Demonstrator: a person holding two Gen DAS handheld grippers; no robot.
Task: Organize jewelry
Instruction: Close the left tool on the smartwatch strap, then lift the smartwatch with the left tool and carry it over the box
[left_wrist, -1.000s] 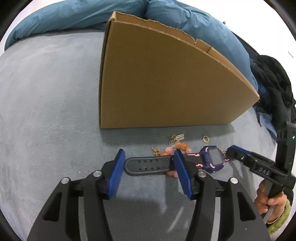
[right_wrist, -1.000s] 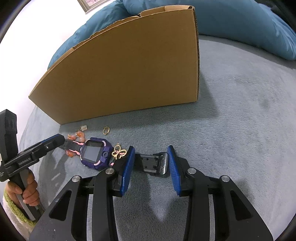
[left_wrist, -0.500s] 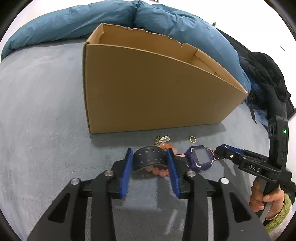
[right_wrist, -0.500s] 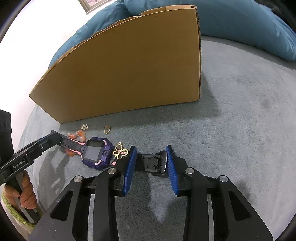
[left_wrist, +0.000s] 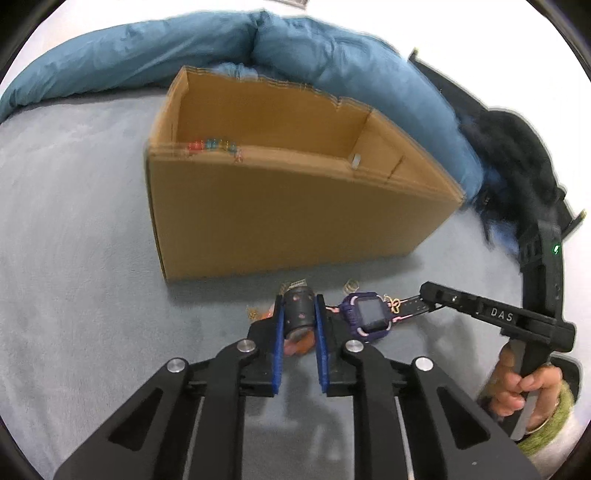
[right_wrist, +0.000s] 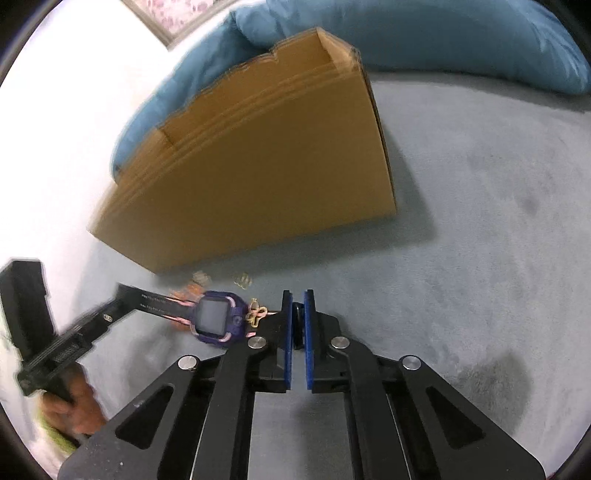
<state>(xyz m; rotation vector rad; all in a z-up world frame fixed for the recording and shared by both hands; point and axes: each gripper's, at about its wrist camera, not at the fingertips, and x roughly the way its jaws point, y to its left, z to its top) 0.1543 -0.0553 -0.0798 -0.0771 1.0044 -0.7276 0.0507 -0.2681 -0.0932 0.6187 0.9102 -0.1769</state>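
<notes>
A purple watch (left_wrist: 367, 317) hangs stretched between the two grippers above the grey bed (left_wrist: 74, 258). One black strap end (left_wrist: 300, 308), bunched, sits between the closing jaws of the left gripper (left_wrist: 300, 332), the pads pressing it; the other end (right_wrist: 296, 317) is pinched in the right gripper (right_wrist: 296, 332), jaws nearly together. A gold butterfly charm (right_wrist: 256, 314) dangles by the watch. Behind stands an open cardboard box (left_wrist: 288, 218) holding coloured beads (left_wrist: 212, 145) and a small silver piece (left_wrist: 355, 161).

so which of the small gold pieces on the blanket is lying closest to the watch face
The gold butterfly charm, right beside the purple watch on its strap. The gold ring lies farther off, nearer the cardboard box.
</notes>
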